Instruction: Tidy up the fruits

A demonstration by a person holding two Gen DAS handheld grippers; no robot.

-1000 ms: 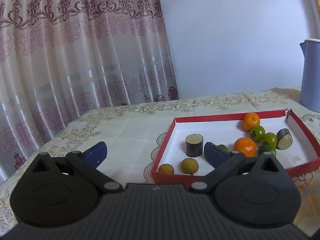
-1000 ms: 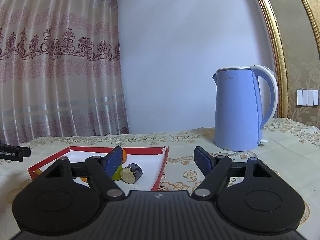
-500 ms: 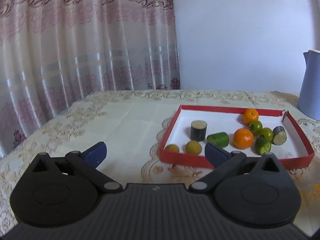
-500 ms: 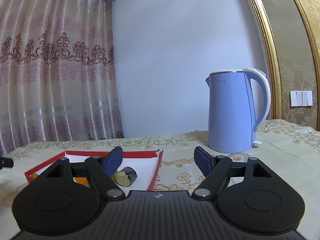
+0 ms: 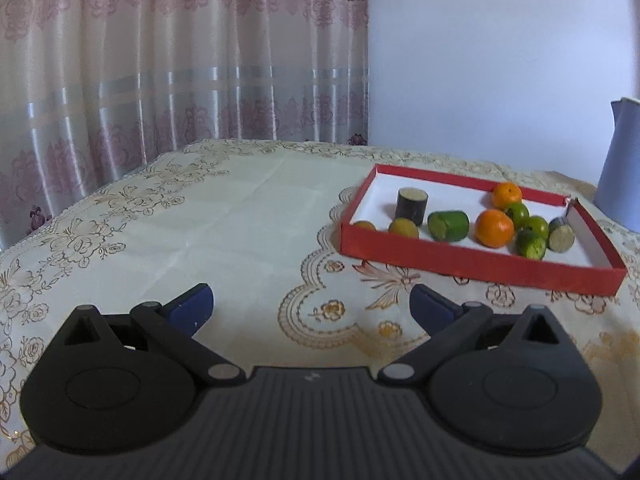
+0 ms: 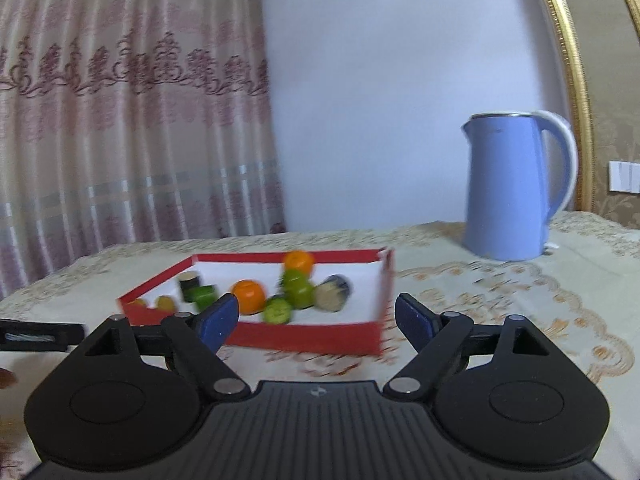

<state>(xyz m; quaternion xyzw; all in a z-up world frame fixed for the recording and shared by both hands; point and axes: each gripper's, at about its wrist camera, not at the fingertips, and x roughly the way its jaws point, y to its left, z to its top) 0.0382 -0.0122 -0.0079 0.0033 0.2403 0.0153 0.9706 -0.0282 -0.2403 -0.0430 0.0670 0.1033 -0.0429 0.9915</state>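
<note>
Fruits (image 5: 494, 228) all inside the red tray (image 5: 472, 258), none on the cloth near it: looks mostly done. Left gripper (image 5: 311, 305) spread, empty, short of the tray. Right gripper (image 6: 316, 317) opening, empty, before the tray's near wall.

Each camera rides low behind its own tongs, facing forward across the table (image 5: 248, 216). Both views share the red tray (image 5: 460, 258) (image 6: 304, 338) and blue kettle (image 6: 508, 184), the right view sitting nearer.
</note>
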